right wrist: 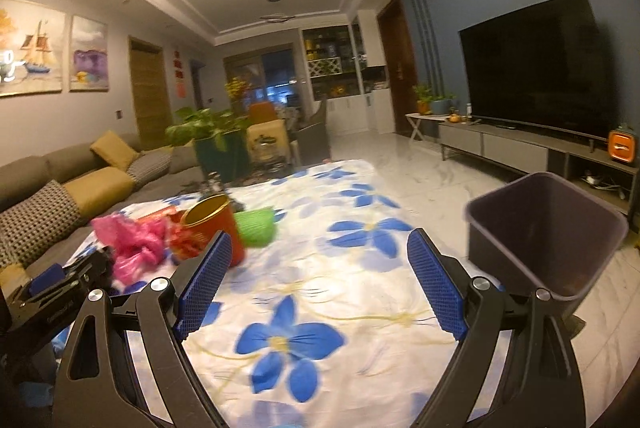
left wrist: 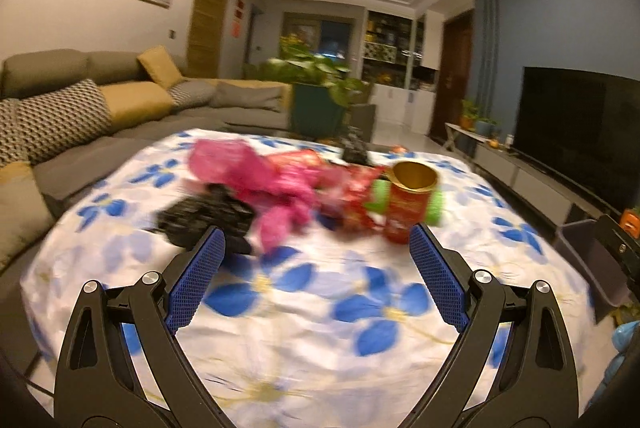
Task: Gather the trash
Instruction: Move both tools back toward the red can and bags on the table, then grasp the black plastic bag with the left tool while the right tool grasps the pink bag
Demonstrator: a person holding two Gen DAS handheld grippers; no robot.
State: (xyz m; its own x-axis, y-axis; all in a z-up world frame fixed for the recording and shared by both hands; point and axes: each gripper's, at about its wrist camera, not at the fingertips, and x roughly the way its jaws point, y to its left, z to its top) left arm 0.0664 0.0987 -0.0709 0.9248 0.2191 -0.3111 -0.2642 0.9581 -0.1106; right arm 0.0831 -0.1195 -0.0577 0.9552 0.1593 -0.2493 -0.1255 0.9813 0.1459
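A heap of trash lies on the flowered tablecloth (left wrist: 320, 308): a crumpled black bag (left wrist: 200, 218), a pink plastic bag (left wrist: 256, 179), red wrappers (left wrist: 352, 195), a red can with a gold open top (left wrist: 408, 199) and a green cup (left wrist: 434, 207). My left gripper (left wrist: 316, 240) is open, just short of the heap. In the right wrist view, my right gripper (right wrist: 318, 246) is open over the cloth (right wrist: 320, 308), with the red can (right wrist: 216, 224), green cup (right wrist: 256, 228) and pink bag (right wrist: 132, 240) to its left. A dark bin (right wrist: 548, 240) stands right of the table.
A grey sofa with cushions (left wrist: 100, 99) runs along the left. A potted plant (left wrist: 316, 87) stands behind the table. A large TV (right wrist: 536, 67) on a low cabinet (right wrist: 500, 147) lines the right wall. The left gripper's body (right wrist: 52, 292) shows at the right view's left edge.
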